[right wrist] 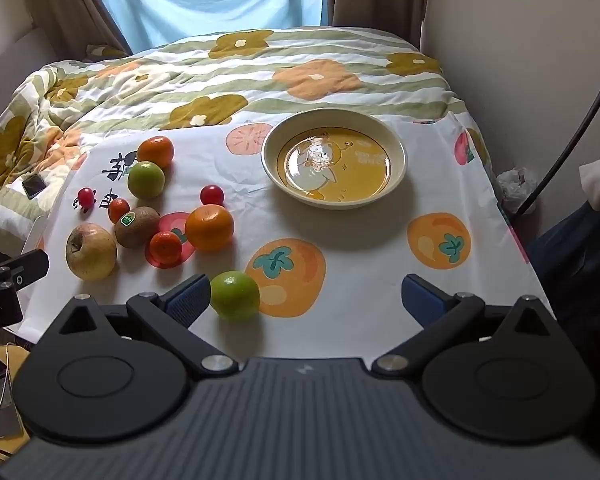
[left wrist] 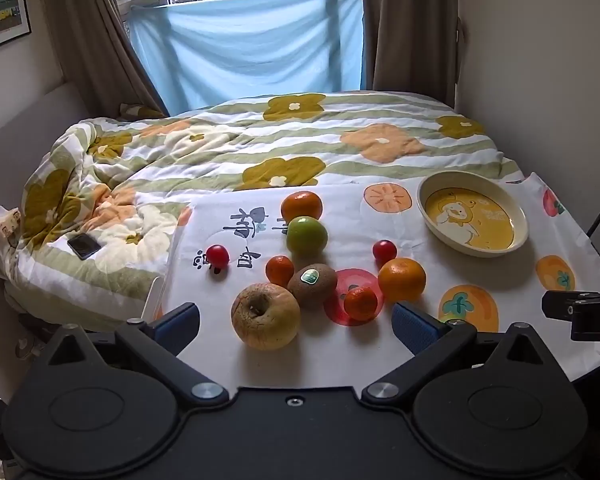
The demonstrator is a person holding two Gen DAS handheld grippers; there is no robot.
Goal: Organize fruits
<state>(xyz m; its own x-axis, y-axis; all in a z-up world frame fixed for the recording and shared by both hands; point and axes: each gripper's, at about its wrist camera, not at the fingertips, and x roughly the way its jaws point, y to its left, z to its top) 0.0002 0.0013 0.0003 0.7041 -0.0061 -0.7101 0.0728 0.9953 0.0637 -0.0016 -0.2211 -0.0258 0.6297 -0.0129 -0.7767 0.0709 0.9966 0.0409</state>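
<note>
Several fruits lie on a fruit-print cloth (left wrist: 340,352): a yellow apple (left wrist: 265,317), a kiwi (left wrist: 313,285), a large orange (left wrist: 401,280), a green fruit (left wrist: 306,235), small tangerines and cherry tomatoes. A cream and yellow bowl (left wrist: 472,213) (right wrist: 334,160) stands empty at the back right. My left gripper (left wrist: 296,322) is open, with the apple between its fingers, untouched. My right gripper (right wrist: 306,300) is open; a second green fruit (right wrist: 235,295) lies just beside its left fingertip (right wrist: 188,300).
The cloth covers a small table in front of a bed with a flowered quilt (left wrist: 260,140). A phone (left wrist: 84,245) lies on the quilt at the left. The wall is close on the right. The right gripper's tip (left wrist: 580,314) shows at the left view's right edge.
</note>
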